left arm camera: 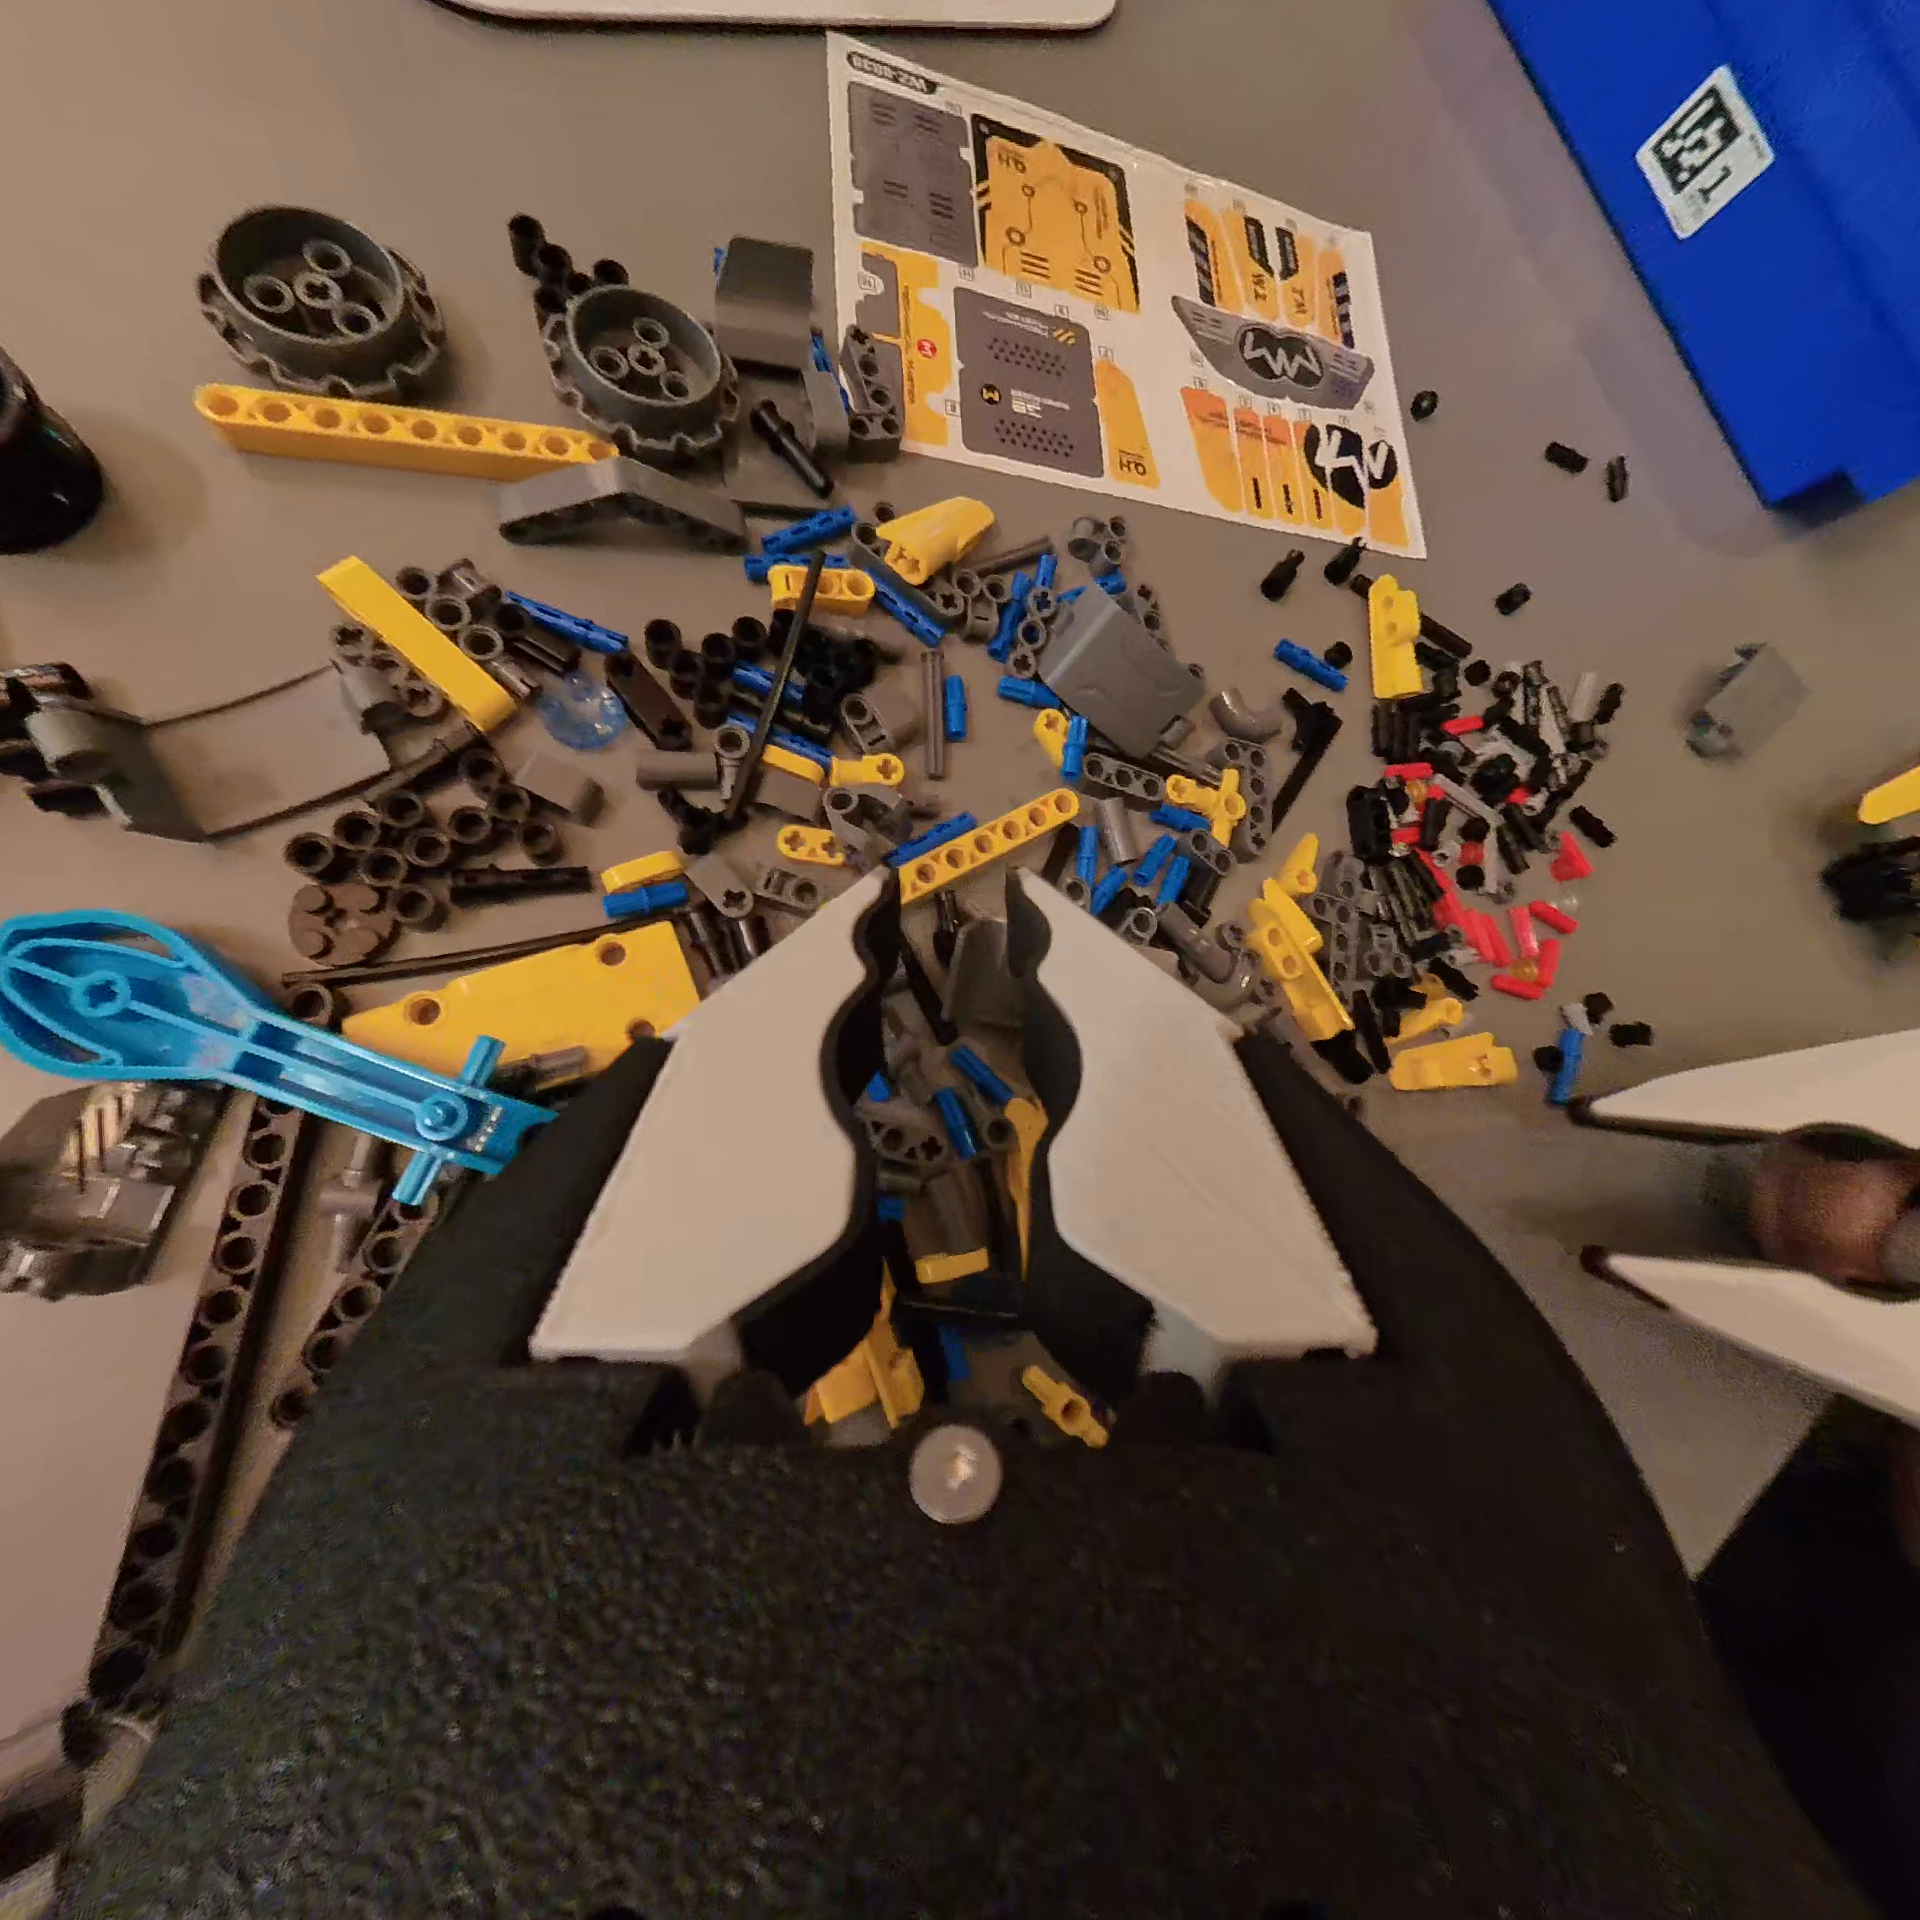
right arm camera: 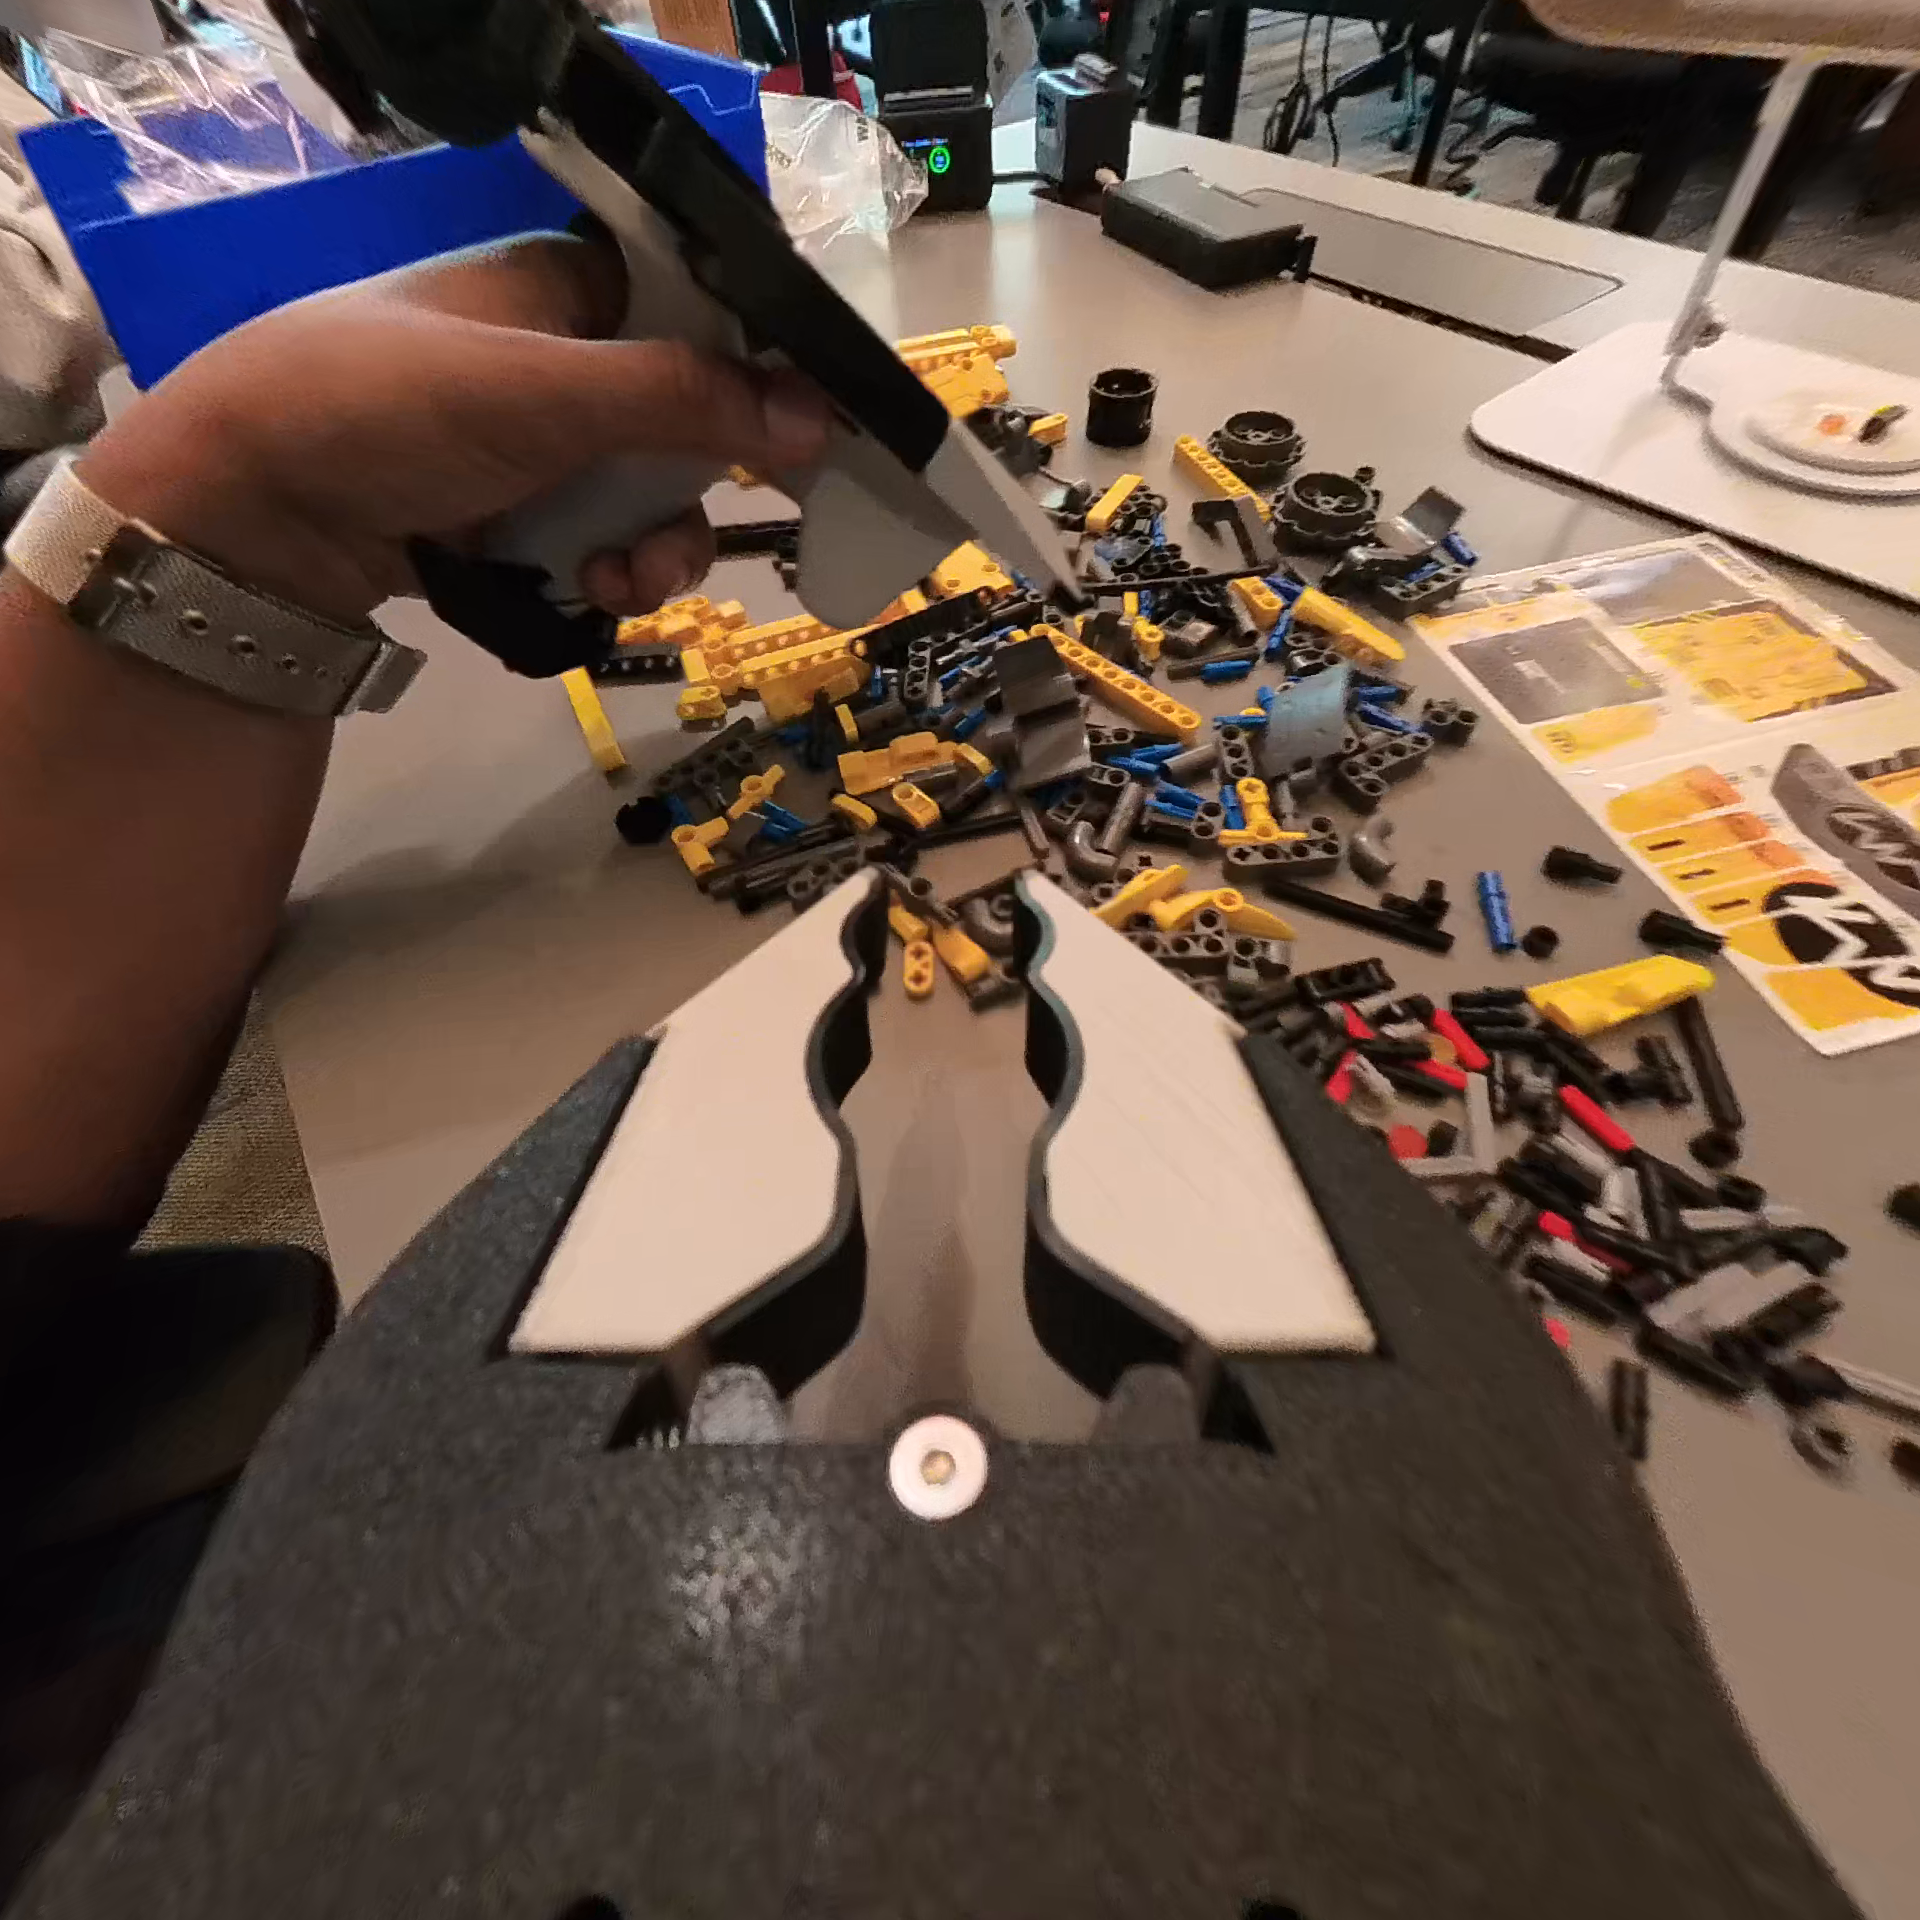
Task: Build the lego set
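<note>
A loose pile of small building pieces, yellow, blue, grey and black, lies on the grey table. My left gripper is open and empty, just above the pile. Its tips are next to a yellow holed beam, and small pieces show through the gap. In the right wrist view a hand holds the left gripper tilted down into the pile. My right gripper is open and empty at the pile's near edge, by small yellow connectors. Its white fingers show at the right edge of the left wrist view.
A sticker sheet lies beyond the pile, with a blue bin to its right. Two grey wheel hubs and a teal tool are on the left. Red and black pins are on the right. A white stand base is at the back. About 15 cm separates my left fingertips from my right.
</note>
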Tool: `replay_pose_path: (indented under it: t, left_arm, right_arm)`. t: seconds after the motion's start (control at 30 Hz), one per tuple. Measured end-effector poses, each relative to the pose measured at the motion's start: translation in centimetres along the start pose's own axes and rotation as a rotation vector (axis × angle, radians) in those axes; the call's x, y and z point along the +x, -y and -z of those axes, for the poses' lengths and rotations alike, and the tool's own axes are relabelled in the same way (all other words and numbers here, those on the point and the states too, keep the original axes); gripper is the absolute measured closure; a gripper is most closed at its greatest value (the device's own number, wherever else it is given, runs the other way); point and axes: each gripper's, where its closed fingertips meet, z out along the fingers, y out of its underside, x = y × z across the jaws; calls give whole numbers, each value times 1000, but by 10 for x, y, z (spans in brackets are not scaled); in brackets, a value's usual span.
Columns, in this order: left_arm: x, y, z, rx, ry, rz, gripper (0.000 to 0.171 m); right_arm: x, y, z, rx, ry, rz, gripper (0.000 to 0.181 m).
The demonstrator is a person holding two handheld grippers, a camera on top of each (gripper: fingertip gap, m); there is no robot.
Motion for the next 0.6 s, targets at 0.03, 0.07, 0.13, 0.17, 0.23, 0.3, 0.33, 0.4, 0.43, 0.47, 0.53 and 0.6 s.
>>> replay_pose_path:
  t: [0.03,0.07,0.13,0.17,0.23,0.3,0.33,0.4,0.43,0.47,0.53,0.6]
  left_arm:
    - [1,-3,0,-14,-8,9,152]
    - [-1,-6,0,-33,-3,11,151]
    - [-5,-13,-2,-71,23,1,151]
    - [-6,-16,-3,-88,24,-7,151]
    - [-1,-19,-4,-106,-5,-31,152]
    - [5,-20,-5,-113,-34,-43,154]
    - [7,-21,-5,-115,-42,-47,155]
    - [8,-22,-6,-127,-35,-65,162]
    - [8,-24,-7,-135,-25,-75,166]
    - [8,-24,-7,-140,-21,-84,168]
    - [12,-21,-5,-121,-34,-92,171]
    - [19,-10,0,-66,-52,-110,171]
  right_arm:
    - [2,-1,4,2,-7,0,158]
    - [5,-1,8,5,-15,1,158]
    - [8,-1,16,20,-23,0,158]
    - [9,0,19,30,-25,-1,158]
    - [10,1,25,46,-24,-4,158]
    - [11,1,29,55,-29,-3,158]
    - [13,2,32,61,-33,-1,158]
    - [16,3,37,74,-44,2,158]
    - [17,4,39,81,-48,0,158]
    - [19,5,42,87,-49,-4,158]
    - [20,7,46,99,-48,-9,158]
    - [22,9,52,109,-60,-3,158]
